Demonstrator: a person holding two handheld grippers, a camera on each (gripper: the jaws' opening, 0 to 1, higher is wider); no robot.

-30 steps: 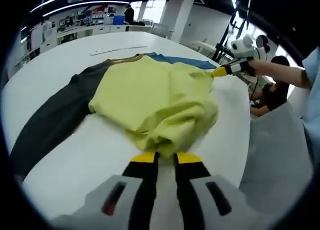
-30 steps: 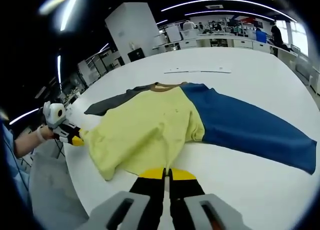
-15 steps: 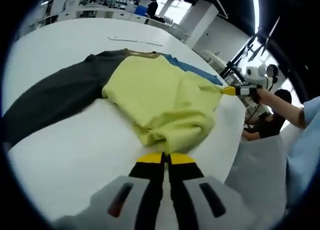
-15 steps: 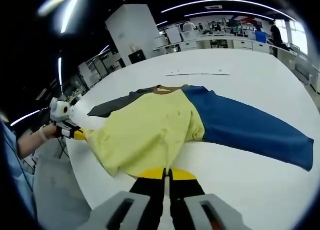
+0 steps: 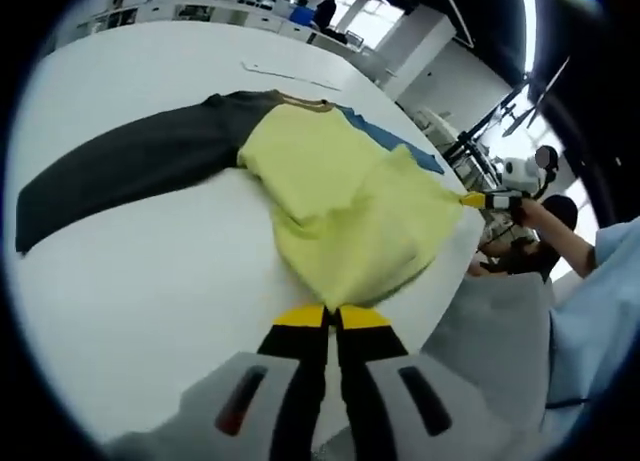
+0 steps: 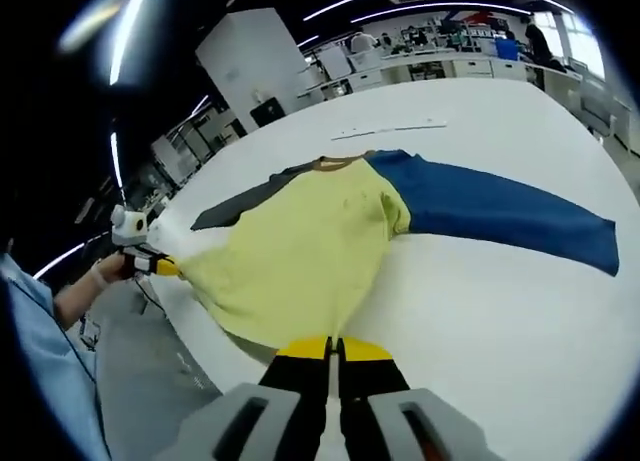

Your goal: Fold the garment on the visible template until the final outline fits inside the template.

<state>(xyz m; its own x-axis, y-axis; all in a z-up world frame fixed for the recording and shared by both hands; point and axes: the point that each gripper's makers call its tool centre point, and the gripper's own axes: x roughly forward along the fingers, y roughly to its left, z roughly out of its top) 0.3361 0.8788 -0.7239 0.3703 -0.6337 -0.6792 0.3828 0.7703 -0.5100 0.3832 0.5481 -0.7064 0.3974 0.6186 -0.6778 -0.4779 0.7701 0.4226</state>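
A garment lies spread on the white table (image 5: 140,291): yellow body (image 5: 345,196), dark grey sleeve (image 5: 130,171), blue sleeve (image 5: 392,141). In the left gripper view my left gripper (image 5: 332,319) is shut on the near hem of the yellow body. My right gripper (image 5: 478,199) holds the other hem corner out at the table's edge. In the right gripper view my right gripper (image 6: 335,348) is shut on the yellow hem (image 6: 300,256), and the left gripper (image 6: 160,266) pinches the far corner. The blue sleeve (image 6: 500,216) stretches right, the dark sleeve (image 6: 245,201) left. The hem is pulled taut between the grippers.
A thin pale strip (image 5: 290,76) (image 6: 390,131) lies on the table beyond the collar. The table's rounded edge runs just under the hem, with grey floor (image 6: 150,381) below. A person's hand (image 6: 95,281) and light blue sleeve (image 5: 600,311) show at the sides. Desks stand far behind.
The bunched yellow hem has been drawn out flat and taut toward the table edge. Both grippers have moved back and apart, still holding it.
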